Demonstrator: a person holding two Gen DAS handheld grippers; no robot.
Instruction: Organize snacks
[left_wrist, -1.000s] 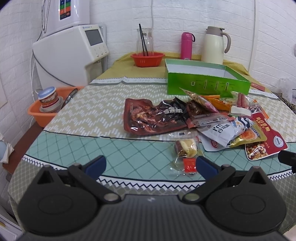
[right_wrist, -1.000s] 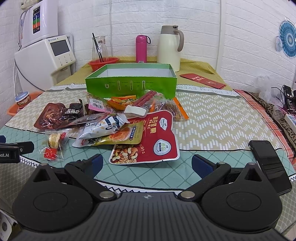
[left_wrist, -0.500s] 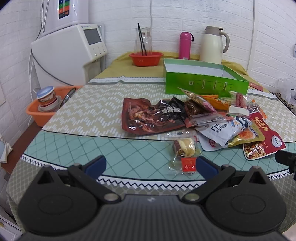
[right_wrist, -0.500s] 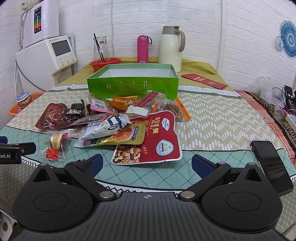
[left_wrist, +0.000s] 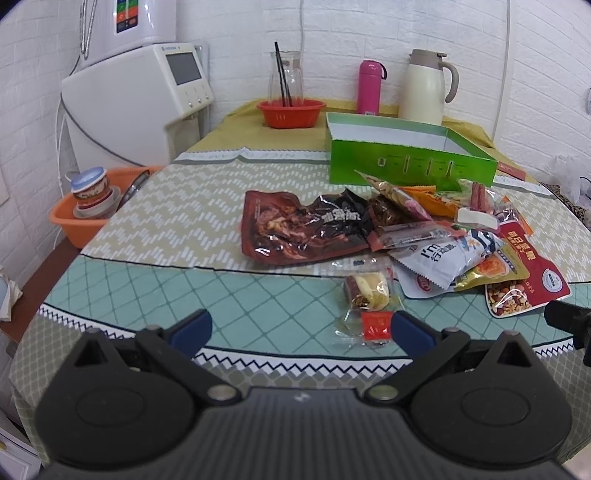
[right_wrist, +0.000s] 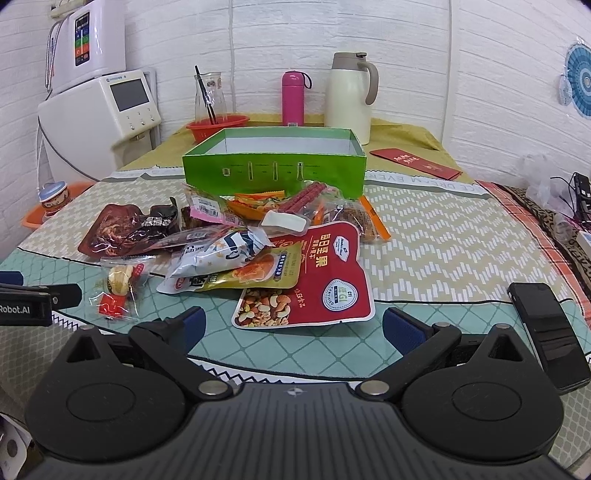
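Observation:
A pile of snack packets lies mid-table: a dark red meat pack (left_wrist: 295, 229), a white-blue bag (left_wrist: 447, 258), a red nut pouch (right_wrist: 321, 277) and a small clear-wrapped pastry (left_wrist: 367, 290). Behind them stands an empty green box (right_wrist: 273, 168), also seen in the left wrist view (left_wrist: 410, 162). My left gripper (left_wrist: 301, 326) is open and empty at the table's near edge, just short of the pastry. My right gripper (right_wrist: 291, 325) is open and empty, just before the nut pouch.
A black phone (right_wrist: 546, 332) lies at the near right edge. At the back stand a red bowl (left_wrist: 290, 112), a pink bottle (left_wrist: 369, 86) and a cream jug (left_wrist: 424, 86). An orange basket (left_wrist: 85, 221) sits off the left side by a white machine (left_wrist: 136, 107).
Both grippers have drifted slightly forward toward the pile. Their jaws stay open and nothing on the table has moved.

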